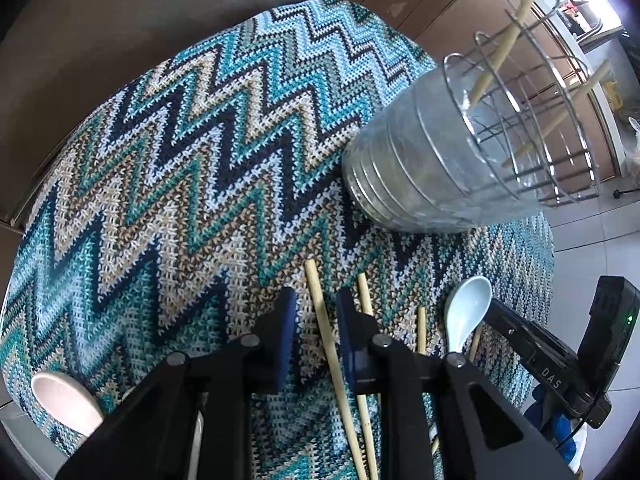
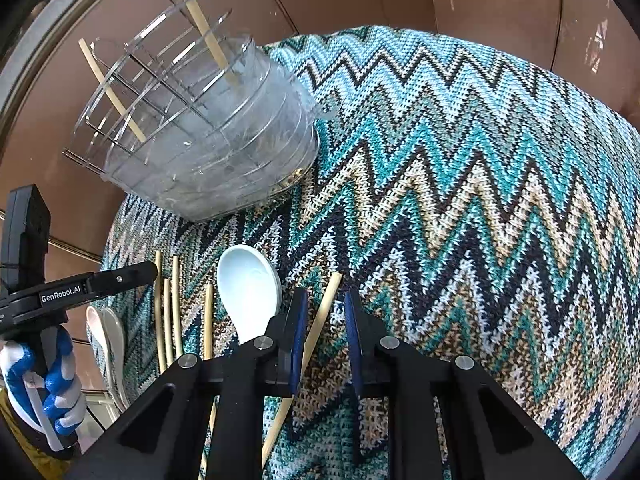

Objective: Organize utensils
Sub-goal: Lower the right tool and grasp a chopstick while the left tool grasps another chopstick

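A pale wooden chopstick (image 1: 321, 320) lies on the zigzag knitted cloth (image 1: 180, 160), and my left gripper (image 1: 316, 291) straddles it. Gaps show on both sides of the stick, so the jaws are open. My right gripper (image 2: 326, 293) straddles another chopstick (image 2: 320, 320) that runs close along the left pad, with a gap to the right pad. A light blue spoon (image 2: 248, 292) lies just left of it. The clear utensil holder (image 2: 208, 140) with a wire rack holds two chopsticks (image 2: 200, 20).
More chopsticks (image 2: 168, 312) and two pale spoons (image 2: 108, 332) lie at the left of the cloth. A pink spoon (image 1: 64, 400) sits near the cloth's near left edge. A gloved hand (image 2: 60, 380) holds the other gripper. Brown cabinets stand behind, and tiled floor (image 1: 592, 240) lies to the right.
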Demonstrator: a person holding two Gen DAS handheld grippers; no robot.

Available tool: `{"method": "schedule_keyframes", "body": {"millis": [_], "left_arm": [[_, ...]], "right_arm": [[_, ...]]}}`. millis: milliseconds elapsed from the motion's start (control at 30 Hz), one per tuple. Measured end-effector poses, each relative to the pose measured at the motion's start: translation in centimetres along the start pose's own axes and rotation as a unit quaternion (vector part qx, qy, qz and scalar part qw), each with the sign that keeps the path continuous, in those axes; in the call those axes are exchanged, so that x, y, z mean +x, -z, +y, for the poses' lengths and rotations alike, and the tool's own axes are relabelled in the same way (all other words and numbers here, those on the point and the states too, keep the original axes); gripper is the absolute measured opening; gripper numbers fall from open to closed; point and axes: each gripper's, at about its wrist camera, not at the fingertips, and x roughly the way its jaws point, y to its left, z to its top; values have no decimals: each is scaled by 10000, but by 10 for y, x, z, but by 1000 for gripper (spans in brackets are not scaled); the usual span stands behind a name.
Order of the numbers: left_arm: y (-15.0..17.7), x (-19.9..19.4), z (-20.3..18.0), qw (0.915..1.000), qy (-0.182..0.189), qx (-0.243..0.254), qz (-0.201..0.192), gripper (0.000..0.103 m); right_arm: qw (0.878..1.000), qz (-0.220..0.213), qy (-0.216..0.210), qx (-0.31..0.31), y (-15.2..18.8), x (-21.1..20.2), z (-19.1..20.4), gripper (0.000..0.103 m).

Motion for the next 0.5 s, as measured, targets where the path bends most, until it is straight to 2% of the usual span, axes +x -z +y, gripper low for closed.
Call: {"method": "schedule_keyframes", "body": {"millis": [233,433,500], "left_arm": [[-6,13,-5,9998,-127,-75,99,11],[-5,14,-6,9996,-152,-228,23,7],[0,11,-4,9996,-102,-265,-32,6]], "right_arm": [[9998,104,190,-55,-5,16,9,11],[9999,70,123,46,-10,22,10,8],[9999,36,25,105,-10,13,-3,7]]}}
